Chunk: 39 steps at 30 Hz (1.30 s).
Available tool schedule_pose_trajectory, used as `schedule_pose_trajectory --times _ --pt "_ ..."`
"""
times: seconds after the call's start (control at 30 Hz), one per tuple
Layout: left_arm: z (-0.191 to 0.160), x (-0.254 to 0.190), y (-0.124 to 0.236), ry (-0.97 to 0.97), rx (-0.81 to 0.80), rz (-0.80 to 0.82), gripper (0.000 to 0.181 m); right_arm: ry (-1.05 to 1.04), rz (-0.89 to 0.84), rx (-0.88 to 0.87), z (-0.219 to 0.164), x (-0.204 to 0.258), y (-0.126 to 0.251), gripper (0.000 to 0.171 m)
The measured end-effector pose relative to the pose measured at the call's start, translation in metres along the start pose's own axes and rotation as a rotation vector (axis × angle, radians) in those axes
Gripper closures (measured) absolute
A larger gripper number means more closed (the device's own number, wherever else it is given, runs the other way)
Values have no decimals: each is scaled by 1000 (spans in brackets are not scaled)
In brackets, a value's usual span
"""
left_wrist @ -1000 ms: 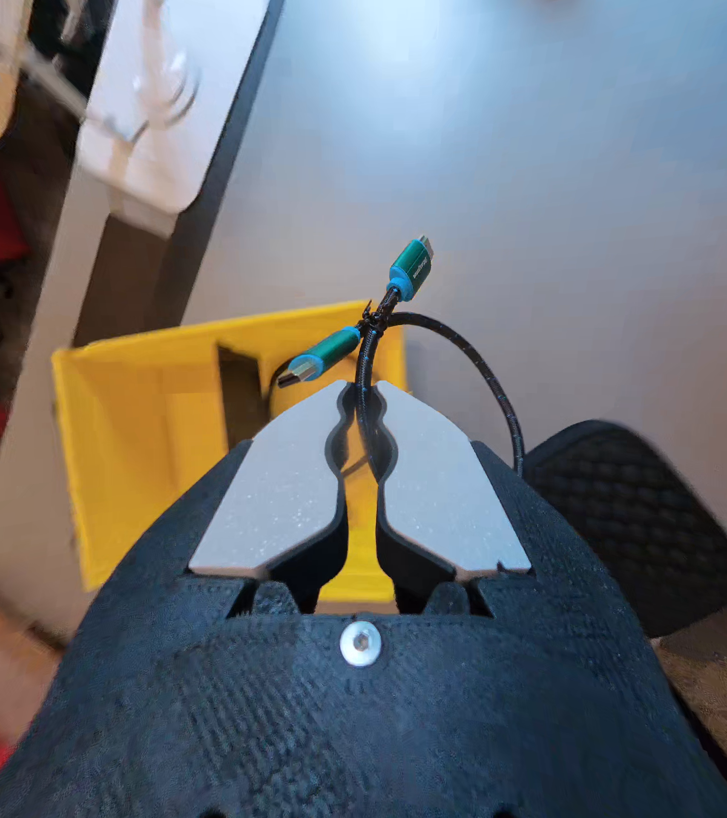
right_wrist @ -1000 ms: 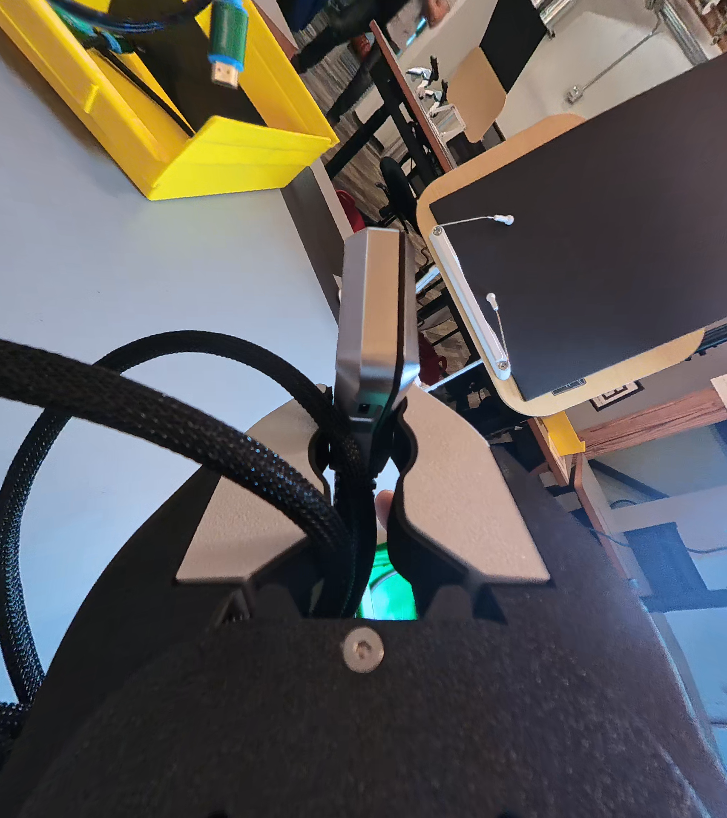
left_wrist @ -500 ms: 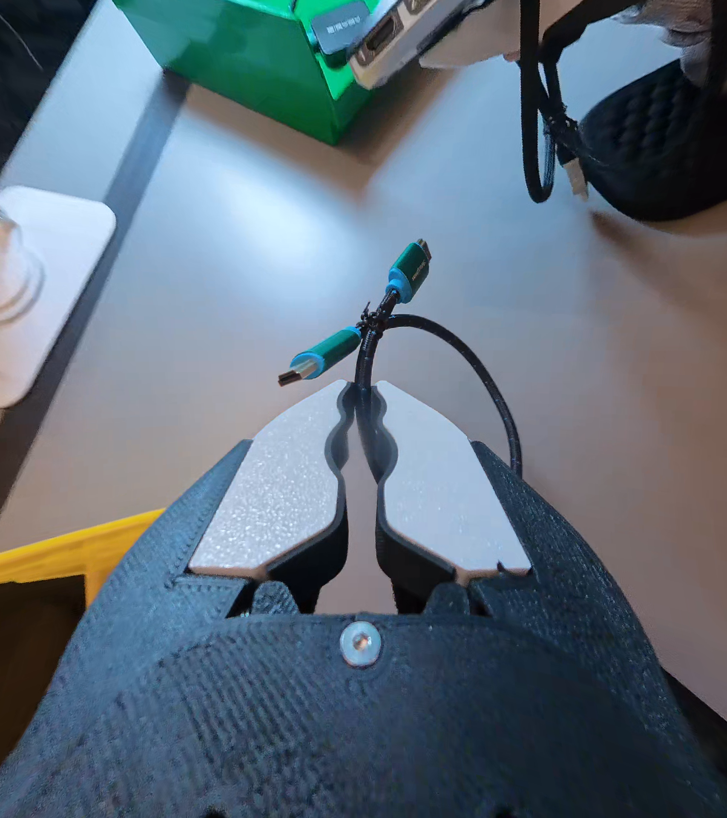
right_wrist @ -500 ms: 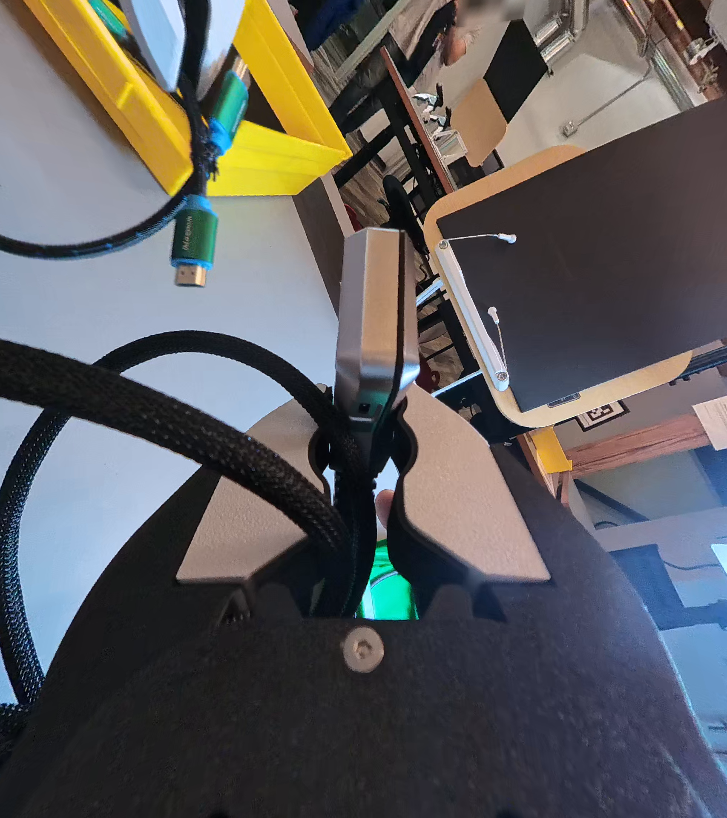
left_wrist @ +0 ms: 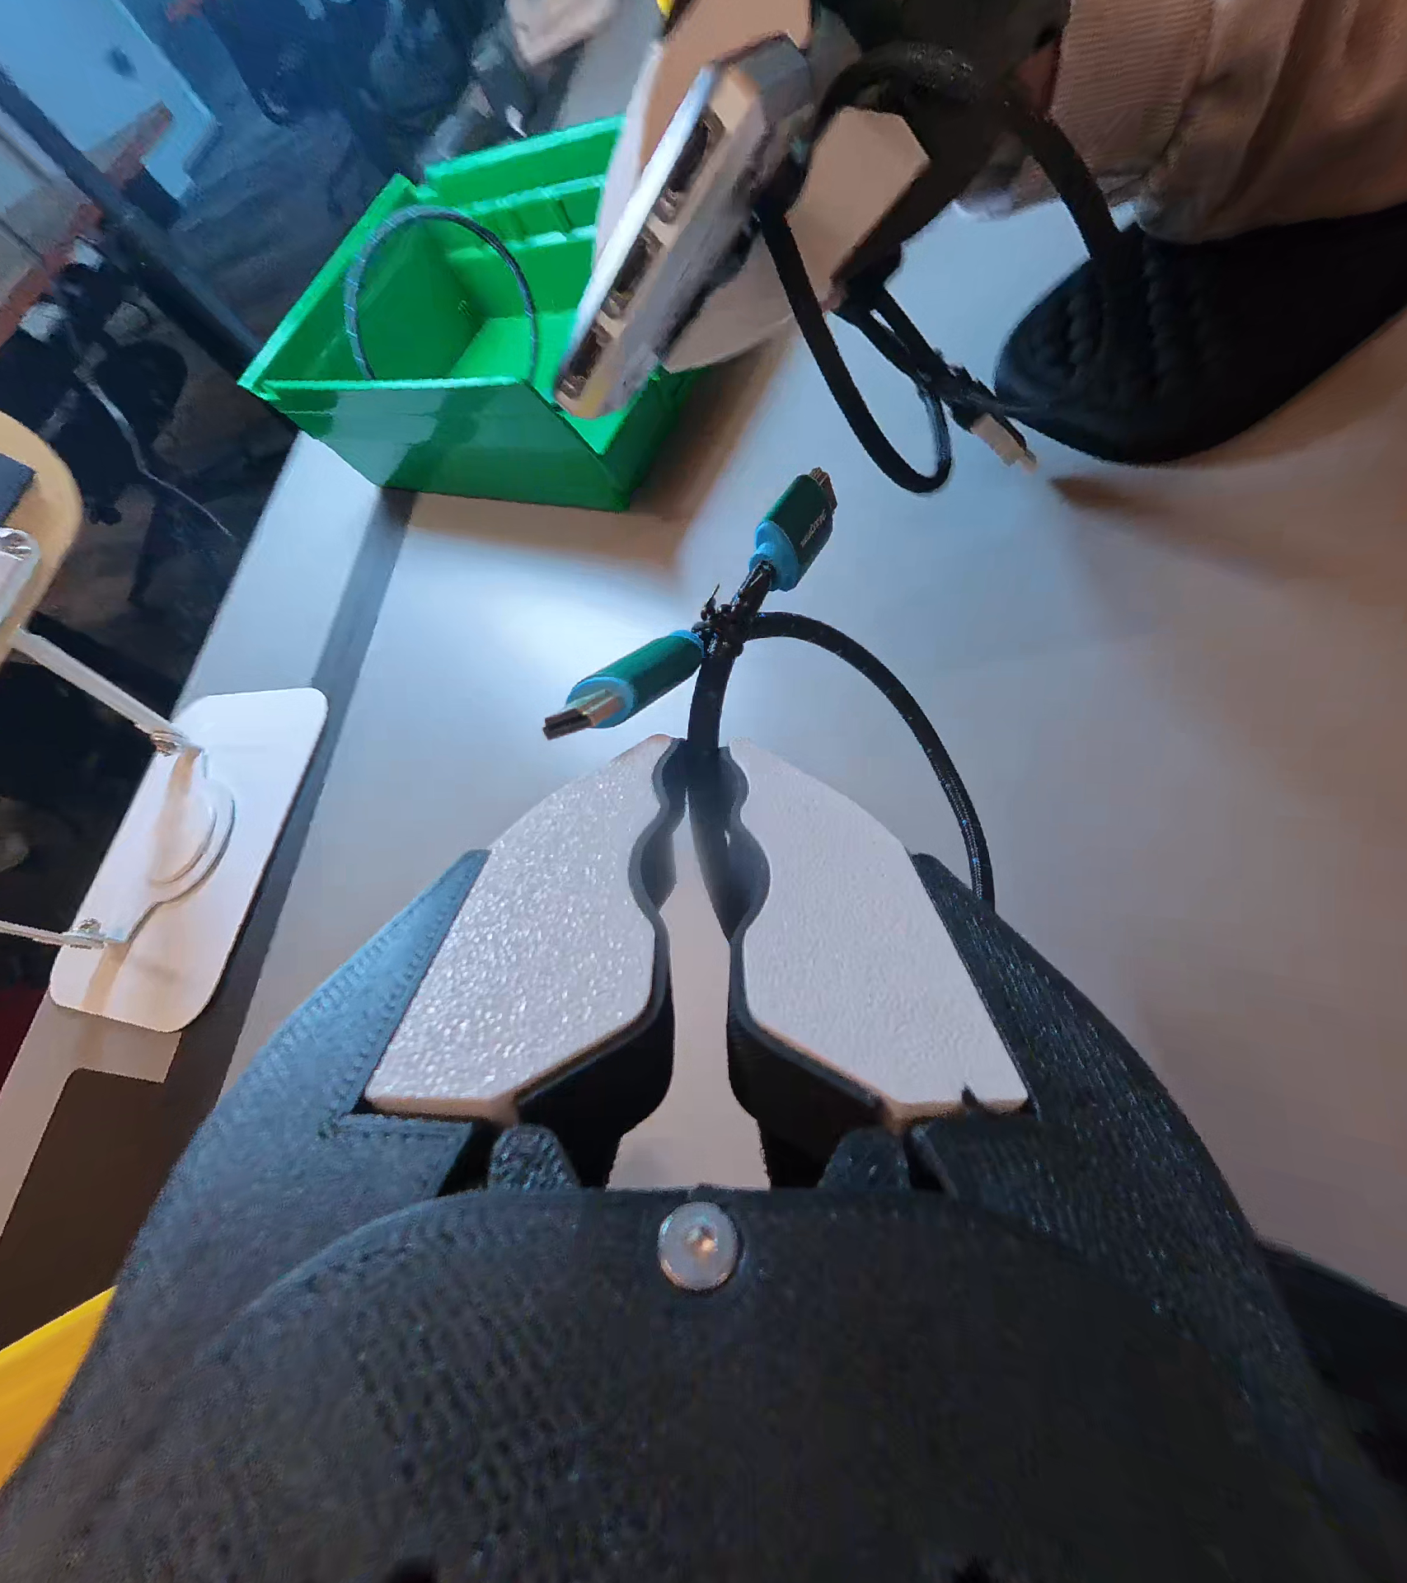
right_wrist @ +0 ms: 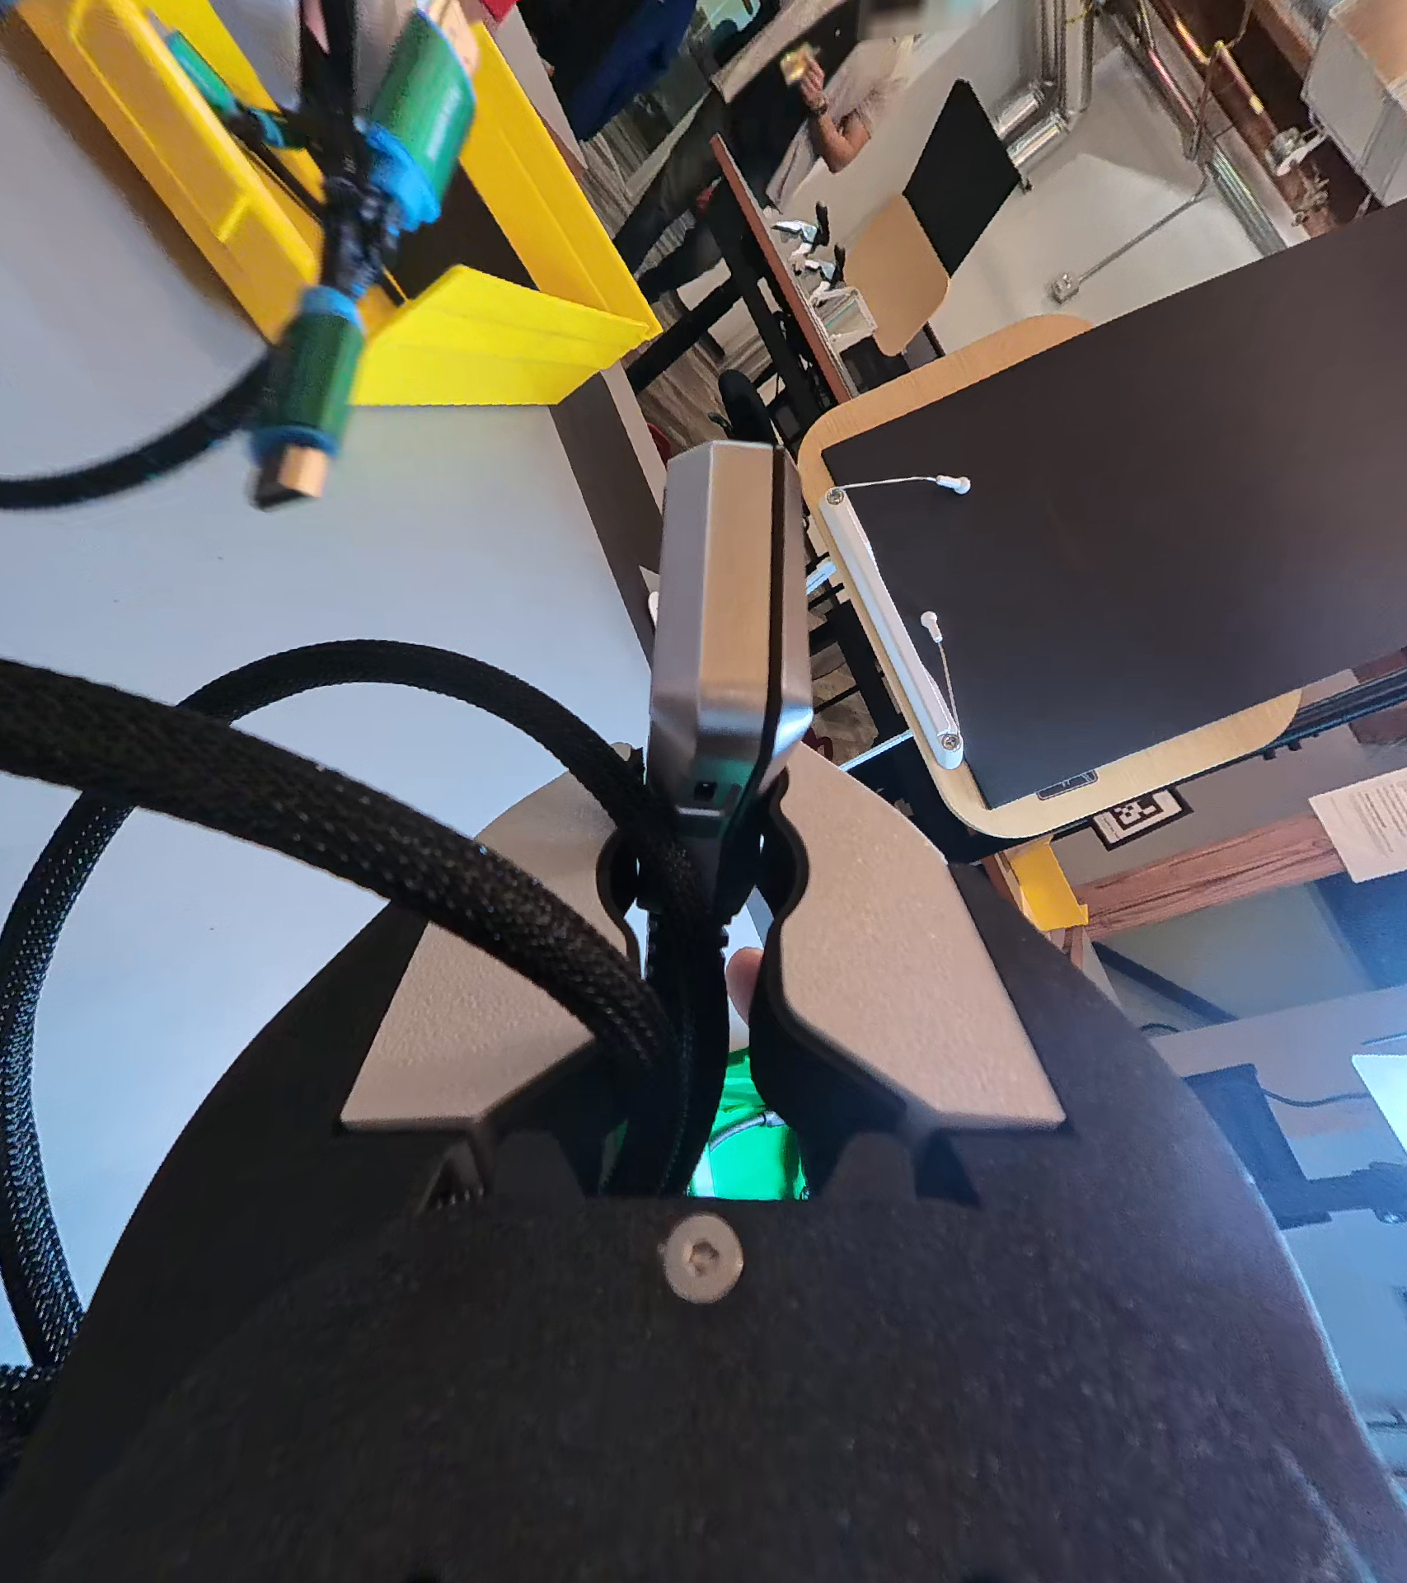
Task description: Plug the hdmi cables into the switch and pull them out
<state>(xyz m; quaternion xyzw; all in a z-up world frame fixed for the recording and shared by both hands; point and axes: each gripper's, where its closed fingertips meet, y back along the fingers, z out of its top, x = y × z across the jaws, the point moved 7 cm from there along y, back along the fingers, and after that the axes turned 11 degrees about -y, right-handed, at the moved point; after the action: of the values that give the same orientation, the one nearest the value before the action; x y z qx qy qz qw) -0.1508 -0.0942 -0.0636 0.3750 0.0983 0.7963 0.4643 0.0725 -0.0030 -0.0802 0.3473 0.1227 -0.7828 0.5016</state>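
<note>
My left gripper (left_wrist: 698,758) is shut on a black braided HDMI cable (left_wrist: 931,745) whose two green plugs stick out past the fingertips, one pointing up right (left_wrist: 796,521), one pointing left (left_wrist: 623,685). My right gripper (right_wrist: 700,814) is shut on the silver switch (right_wrist: 721,600) and holds it upright in the air, with its own thick black cable (right_wrist: 271,797) looping left. In the left wrist view the switch (left_wrist: 665,231) hangs ahead, its row of ports facing the plugs. In the right wrist view the plugs (right_wrist: 314,394) hover at upper left.
A green bin (left_wrist: 460,420) with a cable in it stands at the table's far left edge. A yellow bin (right_wrist: 477,334) sits behind the left gripper. A white stand base (left_wrist: 186,848) is on the left edge. A person's sleeve (left_wrist: 1282,111) shows at top right.
My left gripper has swung away from the yellow bin and carried the cable toward the switch. The plugs are now closer to the switch in both views. The right gripper stays almost still.
</note>
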Motion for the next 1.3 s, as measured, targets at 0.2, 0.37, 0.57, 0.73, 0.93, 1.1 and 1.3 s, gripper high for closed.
schedule_pose_trajectory --times 0.2,0.37,0.57,0.73,0.93,1.1,1.3 --pt "4 -7 26 -145 367 -372 174 -11 7 -4 1 1 -1 147" --pt "-2 -34 5 -87 611 -848 174 14 12 3 4 4 -1 147" --pt "-29 -46 -66 -75 605 -946 171 17 -3 15 -2 0 2 147" --pt "-38 -22 -97 -56 509 -706 154 -3 -10 22 -8 -5 5 147" --pt "-13 -22 -79 197 284 -438 158 -10 -21 29 -9 -8 6 147" --pt "-16 -70 -74 523 251 -330 145 -39 -14 28 -8 -8 5 147" --pt "-19 -100 -84 578 277 -196 123 -38 -12 28 -3 -4 3 147"
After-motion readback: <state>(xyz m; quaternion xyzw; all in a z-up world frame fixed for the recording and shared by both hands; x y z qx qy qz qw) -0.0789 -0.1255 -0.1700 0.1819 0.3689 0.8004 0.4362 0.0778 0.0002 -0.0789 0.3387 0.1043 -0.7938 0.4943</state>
